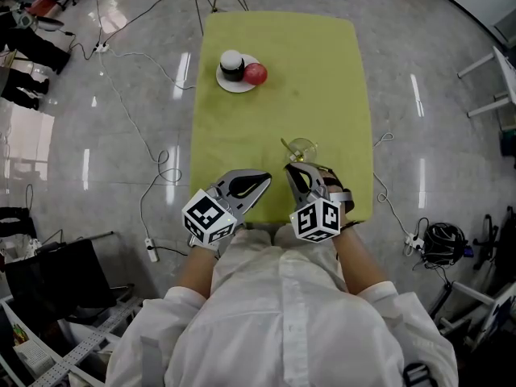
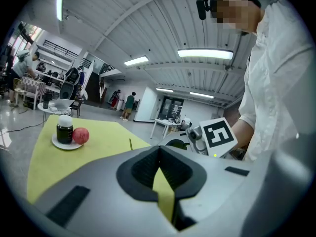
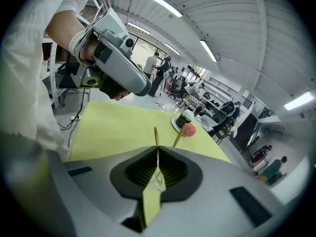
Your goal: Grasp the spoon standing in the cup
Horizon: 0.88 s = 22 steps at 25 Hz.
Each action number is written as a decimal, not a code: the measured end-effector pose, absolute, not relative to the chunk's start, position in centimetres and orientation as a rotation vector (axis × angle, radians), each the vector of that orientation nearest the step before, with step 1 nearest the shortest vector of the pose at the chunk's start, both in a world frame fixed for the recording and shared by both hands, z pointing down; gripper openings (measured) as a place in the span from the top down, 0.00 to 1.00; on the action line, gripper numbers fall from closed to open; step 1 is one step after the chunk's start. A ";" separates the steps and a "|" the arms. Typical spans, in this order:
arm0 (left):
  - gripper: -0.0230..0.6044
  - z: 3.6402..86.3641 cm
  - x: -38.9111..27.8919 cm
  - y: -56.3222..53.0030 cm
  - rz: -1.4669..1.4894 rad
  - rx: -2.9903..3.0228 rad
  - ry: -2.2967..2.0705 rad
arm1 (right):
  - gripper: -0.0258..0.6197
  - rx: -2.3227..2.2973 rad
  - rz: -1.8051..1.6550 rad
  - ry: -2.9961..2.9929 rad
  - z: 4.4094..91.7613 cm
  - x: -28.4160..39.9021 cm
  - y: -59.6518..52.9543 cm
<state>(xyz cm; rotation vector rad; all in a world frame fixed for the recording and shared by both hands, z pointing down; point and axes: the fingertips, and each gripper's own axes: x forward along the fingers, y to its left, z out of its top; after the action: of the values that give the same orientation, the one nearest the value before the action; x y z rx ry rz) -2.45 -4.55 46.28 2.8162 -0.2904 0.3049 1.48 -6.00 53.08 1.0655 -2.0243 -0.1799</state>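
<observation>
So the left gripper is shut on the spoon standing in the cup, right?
Wrong gripper. The right gripper is shut on the spoon standing in the cup. The right gripper view shows the thin gold handle rising from between its closed jaws. The left gripper is shut too, but on nothing.

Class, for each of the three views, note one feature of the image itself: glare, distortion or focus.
Head view: white glare streaks on the glossy floor; yellow cloth matte. Left gripper view: fisheye curves the ceiling beams; the strip light blooms. Right gripper view: dark rounded corners; spoon sharp.
</observation>
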 end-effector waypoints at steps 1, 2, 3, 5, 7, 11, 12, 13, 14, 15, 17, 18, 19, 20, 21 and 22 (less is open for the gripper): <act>0.96 46.3 -2.4 -4.6 0.304 2.816 -0.293 | 0.94 1.065 -0.181 -2.027 53.0 1.6 -6.0; 0.96 46.3 -2.3 -4.5 0.303 2.816 -0.295 | 0.94 1.067 -0.180 -2.031 52.9 1.7 -6.0; 0.96 46.2 -2.3 -4.5 0.302 2.817 -0.297 | 0.94 1.071 -0.177 -2.036 52.7 1.8 -6.0; 0.96 46.1 -2.2 -4.4 0.300 2.819 -0.303 | 0.95 1.082 -0.169 -2.045 52.3 2.0 -6.0; 0.96 46.1 -2.0 -4.5 0.299 2.822 -0.306 | 0.95 1.094 -0.159 -2.056 51.8 2.4 -6.2; 0.96 46.0 -1.4 -4.5 0.294 2.826 -0.311 | 0.95 1.136 -0.122 -2.089 50.5 3.5 -6.5; 0.96 46.0 -1.2 -4.5 0.291 2.827 -0.312 | 0.95 1.148 -0.112 -2.098 50.1 3.8 -6.6; 0.96 46.0 -1.0 -4.5 0.290 2.828 -0.312 | 0.95 1.158 -0.104 -2.107 49.7 4.1 -6.6; 0.96 46.0 -0.8 -4.4 0.288 2.829 -0.311 | 0.95 1.166 -0.098 -2.116 49.3 4.3 -6.6; 0.96 46.0 -0.6 -4.4 0.288 2.831 -0.310 | 0.95 1.173 -0.095 -2.125 48.9 4.5 -6.6; 0.96 46.1 -0.1 -4.4 0.286 2.833 -0.307 | 0.95 1.183 -0.095 -2.140 48.2 4.9 -6.7; 0.96 46.1 0.1 -4.4 0.285 2.834 -0.306 | 0.95 1.187 -0.098 -2.145 47.9 5.0 -6.7; 0.96 46.1 0.3 -4.4 0.283 2.834 -0.305 | 0.95 1.192 -0.101 -2.151 47.6 5.2 -6.7; 0.96 46.1 0.5 -4.5 0.281 2.835 -0.305 | 0.95 1.196 -0.104 -2.157 47.2 5.3 -6.7; 0.96 46.1 0.6 -4.5 0.278 2.836 -0.306 | 0.95 1.201 -0.108 -2.163 46.8 5.4 -6.7; 0.96 46.1 0.7 -4.5 0.275 2.837 -0.307 | 0.95 1.207 -0.111 -2.170 46.4 5.4 -6.7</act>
<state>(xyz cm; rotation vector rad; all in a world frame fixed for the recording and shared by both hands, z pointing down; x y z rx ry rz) 0.70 -4.54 46.06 2.8370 -0.3067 0.2752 5.44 -6.72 46.37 1.2072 -2.1702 -0.1111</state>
